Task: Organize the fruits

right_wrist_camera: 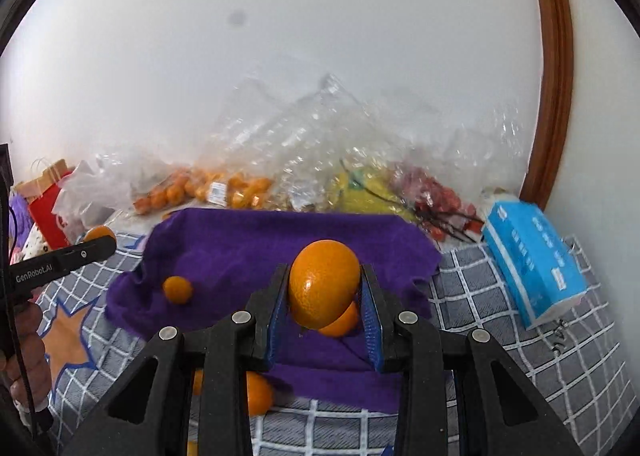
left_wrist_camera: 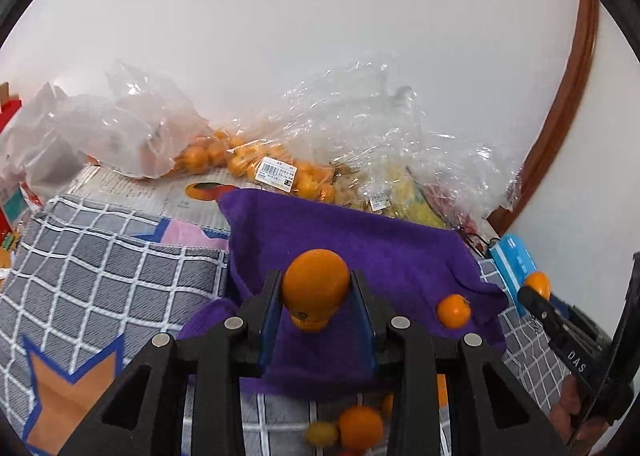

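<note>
White wall stood behind; a grey checked blanket (right_wrist_camera: 520, 356) with orange star patches covered the surface, and a purple cloth (right_wrist_camera: 248, 244) lay across its middle.

Left gripper (left_wrist_camera: 316, 288): jaws drawn in tight against a large orange (left_wrist_camera: 316, 282), blue pads pressing both flanks, fruit held clear above the purple cloth. A second orange (left_wrist_camera: 309, 322) showed just beneath it (contact could not be told).

Right gripper (right_wrist_camera: 325, 288): same condition, jaws nearly closed and clamped on another large orange (right_wrist_camera: 324, 282), with an orange (right_wrist_camera: 342, 322) partly hidden behind and below.

One small mandarin (right_wrist_camera: 177, 289) lay loose on the cloth toward its left edge in the right wrist view. More oranges (left_wrist_camera: 360, 427) rested on the blanket at the cloth's near edge, below the gripper frames.

Along the far edge, against the wall: clear plastic bags (left_wrist_camera: 360, 116), one holding labelled mandarins (left_wrist_camera: 304, 176), another yellow fruit (right_wrist_camera: 360, 192), then red fruit on stems (right_wrist_camera: 444, 200). A blue tissue pack (right_wrist_camera: 536, 252) lay at the right side of the blanket, well apart from the cloth. A red paper bag (right_wrist_camera: 48, 212) stood at the far left.
</note>
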The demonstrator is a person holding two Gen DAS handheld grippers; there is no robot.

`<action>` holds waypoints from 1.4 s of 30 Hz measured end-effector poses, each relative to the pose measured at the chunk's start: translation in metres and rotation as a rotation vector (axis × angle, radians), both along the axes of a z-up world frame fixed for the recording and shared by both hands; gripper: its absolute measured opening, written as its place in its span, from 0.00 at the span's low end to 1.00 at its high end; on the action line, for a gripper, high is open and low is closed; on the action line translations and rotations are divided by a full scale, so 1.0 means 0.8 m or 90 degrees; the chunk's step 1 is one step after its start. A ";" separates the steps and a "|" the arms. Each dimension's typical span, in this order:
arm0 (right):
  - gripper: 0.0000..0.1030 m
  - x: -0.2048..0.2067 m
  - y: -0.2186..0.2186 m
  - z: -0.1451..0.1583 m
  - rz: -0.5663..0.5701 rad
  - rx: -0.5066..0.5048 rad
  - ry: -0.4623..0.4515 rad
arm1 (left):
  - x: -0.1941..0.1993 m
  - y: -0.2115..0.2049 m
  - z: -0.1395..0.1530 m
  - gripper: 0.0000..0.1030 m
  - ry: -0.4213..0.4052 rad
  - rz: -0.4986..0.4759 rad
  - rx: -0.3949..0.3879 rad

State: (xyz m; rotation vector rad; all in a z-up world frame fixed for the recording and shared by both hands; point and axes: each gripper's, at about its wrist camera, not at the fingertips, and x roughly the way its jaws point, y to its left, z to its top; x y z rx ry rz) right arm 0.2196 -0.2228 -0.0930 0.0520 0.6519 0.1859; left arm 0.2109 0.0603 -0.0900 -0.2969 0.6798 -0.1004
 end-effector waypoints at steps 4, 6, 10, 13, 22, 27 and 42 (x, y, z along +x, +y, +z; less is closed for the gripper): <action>0.33 0.016 -0.017 -0.031 -0.025 0.012 0.039 | 0.014 -0.002 -0.026 0.31 0.016 -0.002 0.001; 0.33 0.020 -0.020 -0.037 -0.033 0.007 0.049 | 0.017 -0.003 -0.035 0.31 0.026 0.000 0.013; 0.33 0.020 -0.022 -0.039 -0.034 -0.005 0.042 | 0.018 -0.001 -0.041 0.31 0.023 0.002 0.017; 0.33 0.021 -0.016 -0.046 -0.027 -0.021 0.050 | 0.019 0.001 -0.045 0.31 0.029 -0.003 0.008; 0.33 0.027 -0.011 -0.060 -0.022 -0.032 0.070 | 0.023 -0.001 -0.051 0.31 0.039 -0.007 0.006; 0.33 0.030 -0.009 -0.068 -0.019 -0.038 0.082 | 0.026 -0.006 -0.057 0.31 0.051 -0.011 0.012; 0.33 0.034 0.009 -0.079 0.002 -0.052 0.101 | 0.030 -0.011 -0.065 0.31 0.071 -0.016 0.021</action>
